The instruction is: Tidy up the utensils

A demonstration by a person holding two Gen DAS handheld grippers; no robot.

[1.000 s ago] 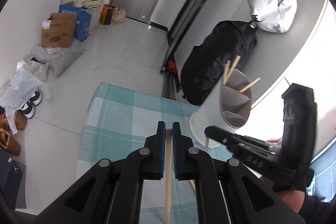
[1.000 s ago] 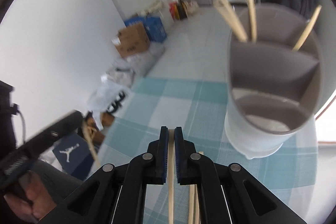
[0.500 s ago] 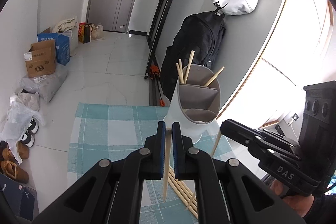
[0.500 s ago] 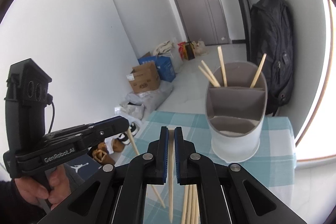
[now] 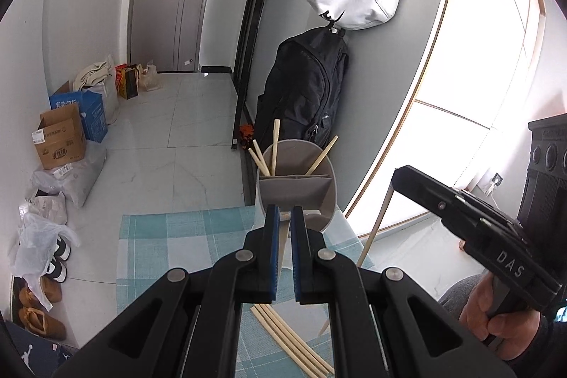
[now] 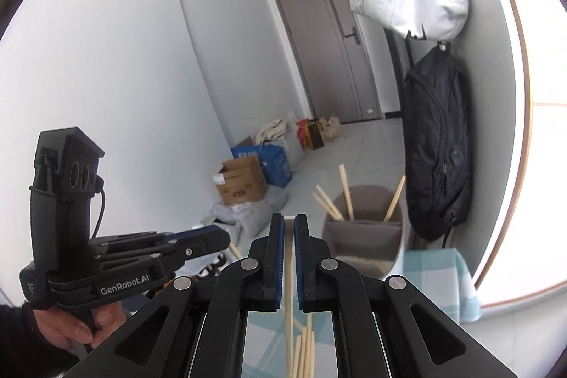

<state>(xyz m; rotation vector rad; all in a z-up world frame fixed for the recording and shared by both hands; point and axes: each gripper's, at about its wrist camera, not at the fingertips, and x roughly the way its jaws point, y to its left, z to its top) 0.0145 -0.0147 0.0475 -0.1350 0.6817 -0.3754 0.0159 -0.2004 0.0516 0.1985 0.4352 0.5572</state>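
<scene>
Chopsticks: your left gripper (image 5: 282, 224) is clenched on one chopstick (image 5: 282, 248), your right gripper (image 6: 288, 229) on another (image 6: 289, 275). Beyond both jaws stands the holder (image 5: 296, 190); below them, loose chopsticks (image 5: 290, 342) lie on the tablecloth (image 5: 149, 236).

Holder (image 5: 320, 197) base hidden behind gripper; loose chopsticks (image 5: 290, 342) cut off.

You see matt black plastic left gripper (image 5: 282, 213) with blue ribbed pads | pale bare-wood chopstick (image 5: 282, 247) between them | matt grey plastic holder (image 5: 297, 190) | woven checked cloth (image 5: 177, 247) on your table | glossy floor tiles (image 5: 177, 137) | brown cardboard box (image 5: 60, 140) | black fabric backpack (image 5: 308, 87).
</scene>
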